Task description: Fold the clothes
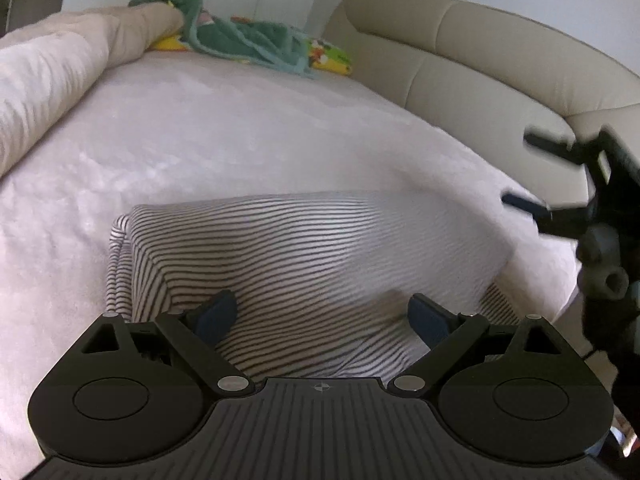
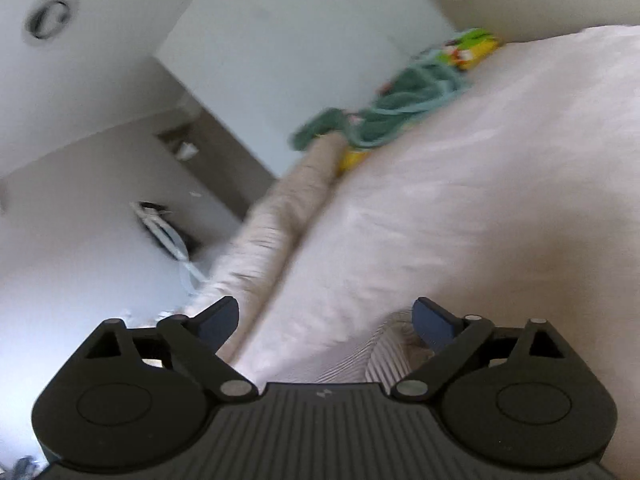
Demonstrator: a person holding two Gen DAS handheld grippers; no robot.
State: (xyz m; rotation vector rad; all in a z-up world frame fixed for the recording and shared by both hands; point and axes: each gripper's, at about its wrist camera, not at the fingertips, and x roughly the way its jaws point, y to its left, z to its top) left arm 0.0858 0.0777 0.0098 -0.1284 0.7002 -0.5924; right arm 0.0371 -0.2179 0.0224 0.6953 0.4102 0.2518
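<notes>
A black-and-white striped garment [image 1: 304, 256] lies folded into a rough rectangle on the pale pink bed cover [image 1: 240, 132]. My left gripper [image 1: 324, 316] is open just above its near edge, fingers spread over the cloth and holding nothing. My right gripper [image 2: 326, 316] is open and empty, tilted, over the bed cover; a corner of the striped garment [image 2: 384, 360] shows by its right finger. The right gripper also shows in the left wrist view [image 1: 560, 184], blurred, at the garment's right.
A green towel [image 1: 240, 36] and a yellow printed cloth [image 1: 332, 56] lie at the far end of the bed. A rolled beige blanket [image 1: 60, 80] runs along the left. A beige padded headboard [image 1: 480, 64] curves along the right.
</notes>
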